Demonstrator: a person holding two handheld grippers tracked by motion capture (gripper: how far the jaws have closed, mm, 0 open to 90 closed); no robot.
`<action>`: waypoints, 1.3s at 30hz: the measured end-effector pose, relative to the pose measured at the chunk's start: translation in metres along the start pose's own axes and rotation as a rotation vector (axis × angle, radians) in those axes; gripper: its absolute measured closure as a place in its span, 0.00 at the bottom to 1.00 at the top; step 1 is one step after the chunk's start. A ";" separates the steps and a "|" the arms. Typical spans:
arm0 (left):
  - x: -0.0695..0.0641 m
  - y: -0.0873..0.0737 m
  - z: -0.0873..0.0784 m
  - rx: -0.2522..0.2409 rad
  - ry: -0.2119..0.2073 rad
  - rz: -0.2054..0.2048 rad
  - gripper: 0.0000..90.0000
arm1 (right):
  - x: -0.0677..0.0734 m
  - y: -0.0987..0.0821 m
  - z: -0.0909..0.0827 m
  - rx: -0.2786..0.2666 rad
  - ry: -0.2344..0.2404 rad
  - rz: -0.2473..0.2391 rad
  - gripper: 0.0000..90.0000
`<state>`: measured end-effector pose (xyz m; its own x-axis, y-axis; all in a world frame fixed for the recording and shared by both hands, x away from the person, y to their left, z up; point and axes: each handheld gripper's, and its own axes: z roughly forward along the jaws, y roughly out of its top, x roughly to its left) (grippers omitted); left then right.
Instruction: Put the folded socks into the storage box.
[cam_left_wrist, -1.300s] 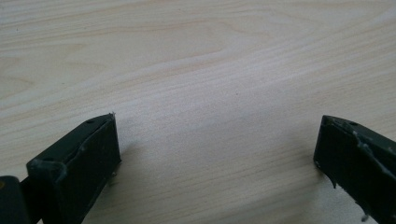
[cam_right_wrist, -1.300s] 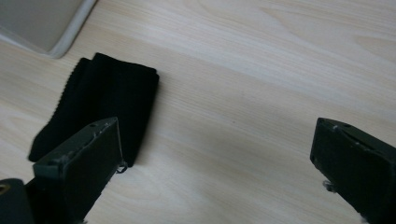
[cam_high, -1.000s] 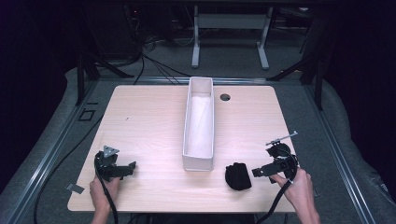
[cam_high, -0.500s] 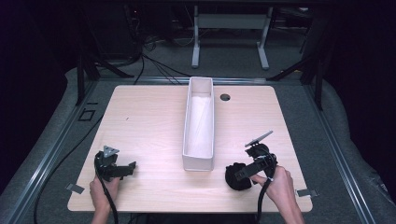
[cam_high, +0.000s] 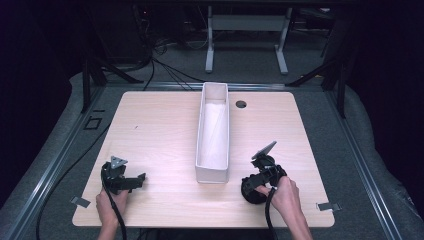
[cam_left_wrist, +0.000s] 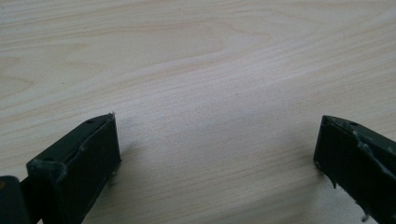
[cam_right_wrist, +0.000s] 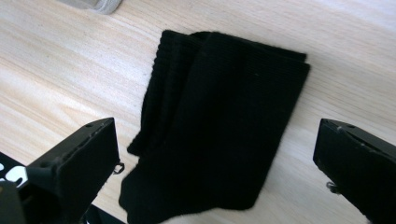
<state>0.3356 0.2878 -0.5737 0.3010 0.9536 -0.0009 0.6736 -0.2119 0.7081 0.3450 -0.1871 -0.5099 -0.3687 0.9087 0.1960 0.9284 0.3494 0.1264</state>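
Observation:
A folded black ribbed cloth (cam_right_wrist: 233, 88) lies flat on the wooden table (cam_right_wrist: 56, 70), near the front right in the high view (cam_high: 251, 196). My right gripper (cam_right_wrist: 217, 126) hovers low over it, open, one jaw on each side of the cloth and neither pad touching it. Its jaws have just been opening further. From above, the right gripper (cam_high: 250, 183) points left over the cloth, close to the near end of the long white box (cam_high: 212, 172). My left gripper (cam_left_wrist: 217, 122) stands open over bare wood at the front left (cam_high: 141, 178).
The narrow white box runs front to back down the table's middle, and its inside looks empty. A round cable hole (cam_high: 241, 104) sits at the back right. Grey tabs (cam_high: 80, 201) (cam_high: 327, 206) stick out near the front corners. Dark floor and stands surround the table.
My right gripper has moved left and down from beside the cloth to over it. The left gripper has stayed in place.

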 end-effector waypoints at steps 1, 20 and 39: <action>0.000 0.000 0.000 0.000 0.000 0.000 0.00 | 0.001 0.001 0.004 0.007 -0.004 0.006 0.00; 0.000 0.000 0.000 0.000 -0.001 -0.001 0.00 | 0.009 0.007 0.017 0.038 -0.076 0.009 0.18; 0.000 0.000 0.000 0.000 0.000 0.000 0.00 | 0.010 0.007 0.006 0.026 -0.095 -0.010 0.41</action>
<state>0.3356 0.2878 -0.5737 0.3009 0.9537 -0.0012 0.6737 -0.2116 0.7081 0.3476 -0.1742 -0.5130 -0.3731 0.9223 0.1011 0.9260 0.3634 0.1027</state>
